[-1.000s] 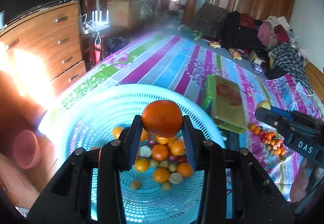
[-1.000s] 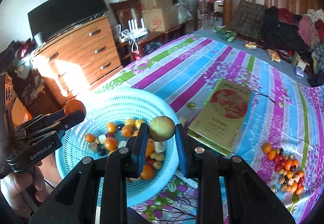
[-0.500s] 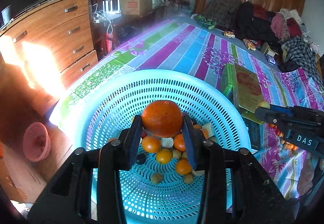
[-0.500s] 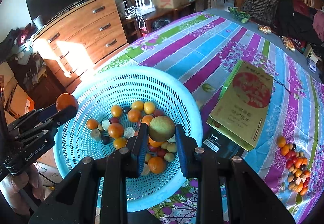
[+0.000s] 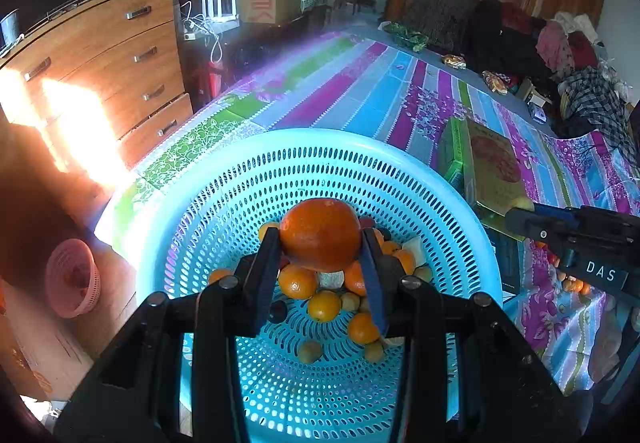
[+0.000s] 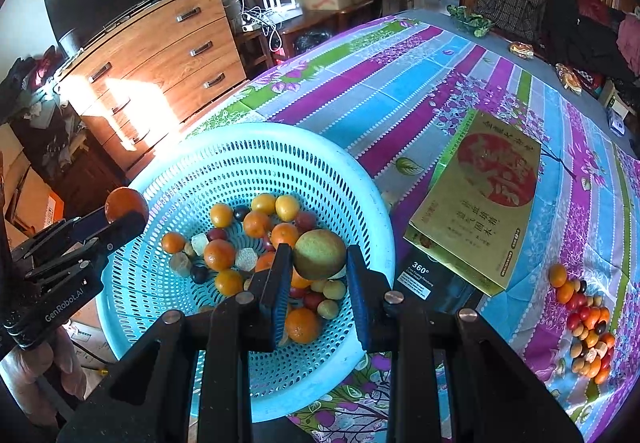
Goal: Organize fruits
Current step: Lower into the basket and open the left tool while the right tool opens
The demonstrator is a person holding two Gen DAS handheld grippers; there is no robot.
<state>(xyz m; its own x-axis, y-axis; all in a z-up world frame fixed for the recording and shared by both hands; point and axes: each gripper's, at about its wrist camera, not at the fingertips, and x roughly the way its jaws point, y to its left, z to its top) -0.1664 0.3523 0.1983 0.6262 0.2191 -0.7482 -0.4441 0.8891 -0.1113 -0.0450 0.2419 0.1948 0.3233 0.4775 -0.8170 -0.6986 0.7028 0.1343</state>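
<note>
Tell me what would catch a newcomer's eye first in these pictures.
The big turquoise basket at the near edge of the striped bedspread, with small fruits heaped in its bottom. Over it, the left gripper clamps an orange, the right gripper a yellow-green fruit.

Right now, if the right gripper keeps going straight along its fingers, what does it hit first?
Probably the fruit pile inside the blue basket; the green-yellow fruit it holds would touch first. Depth is uncertain.

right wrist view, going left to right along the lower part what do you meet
left gripper holding an orange → blue basket of fruit → yellow-green fruit in the right gripper → yellow-green box → loose fruit pile on the tablecloth
</note>
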